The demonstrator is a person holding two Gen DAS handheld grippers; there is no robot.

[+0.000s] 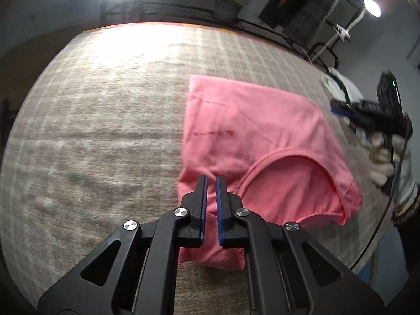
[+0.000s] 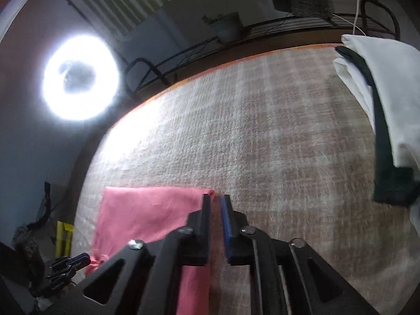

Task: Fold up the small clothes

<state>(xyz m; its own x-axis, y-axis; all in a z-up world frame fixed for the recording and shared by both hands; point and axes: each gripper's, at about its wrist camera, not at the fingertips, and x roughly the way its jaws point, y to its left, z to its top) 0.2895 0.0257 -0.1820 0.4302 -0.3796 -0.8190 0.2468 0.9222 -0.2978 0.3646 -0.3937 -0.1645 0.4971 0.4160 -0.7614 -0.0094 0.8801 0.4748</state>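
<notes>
A pink shirt (image 1: 249, 131) lies folded on the plaid tablecloth (image 1: 105, 118), neckline toward me. My left gripper (image 1: 211, 179) hangs over its near left edge, jaws nearly closed with a narrow gap; I cannot tell if cloth is pinched. In the right wrist view the pink shirt (image 2: 147, 215) lies left of my right gripper (image 2: 215, 197), whose narrowly parted jaws stand at the shirt's far right corner; no cloth shows between them. The right gripper (image 1: 341, 109) also shows at the right in the left wrist view, held by a gloved hand. The left gripper (image 2: 78, 258) shows low left, touching pink cloth.
A white garment with a dark band (image 2: 380, 110) lies at the table's right side. A ring light (image 2: 78, 78) glares beyond the far edge. A black metal rack (image 2: 236, 36) with a potted plant (image 2: 225, 26) stands behind the table.
</notes>
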